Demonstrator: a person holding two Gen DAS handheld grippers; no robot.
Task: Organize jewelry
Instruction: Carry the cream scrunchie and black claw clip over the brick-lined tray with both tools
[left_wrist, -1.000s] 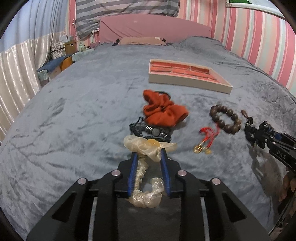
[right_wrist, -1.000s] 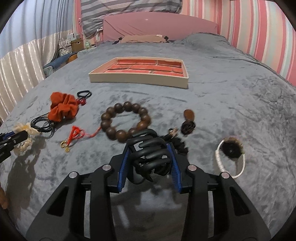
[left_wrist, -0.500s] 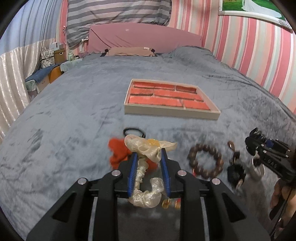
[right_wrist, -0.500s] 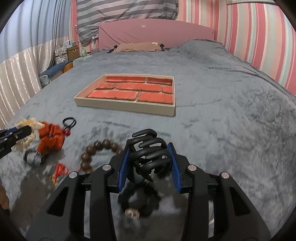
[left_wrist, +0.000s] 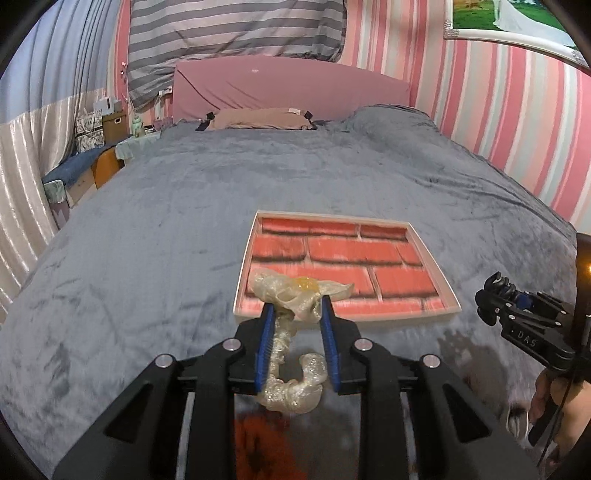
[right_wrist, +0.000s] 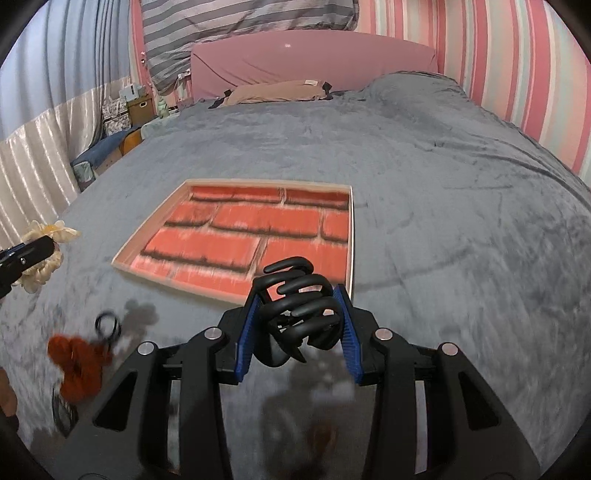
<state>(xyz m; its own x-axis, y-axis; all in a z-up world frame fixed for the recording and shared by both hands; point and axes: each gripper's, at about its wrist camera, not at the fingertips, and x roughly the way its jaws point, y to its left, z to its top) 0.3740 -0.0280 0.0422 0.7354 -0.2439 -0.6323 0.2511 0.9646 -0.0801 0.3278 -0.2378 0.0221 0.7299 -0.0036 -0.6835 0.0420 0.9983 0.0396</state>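
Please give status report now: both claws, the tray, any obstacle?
Left claw shut on cream scrunchie. Right claw shut on black hair clip. Brick-pattern tray ahead, empty. No obstacle seen.

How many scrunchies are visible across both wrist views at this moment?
2: a cream scrunchie clamped in the left gripper, and an orange scrunchie lying on the bedspread. Others may be hidden.

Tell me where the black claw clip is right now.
The black claw clip is held in the right tool, above the grey blanket at the near right corner of the brick-patterned tray.
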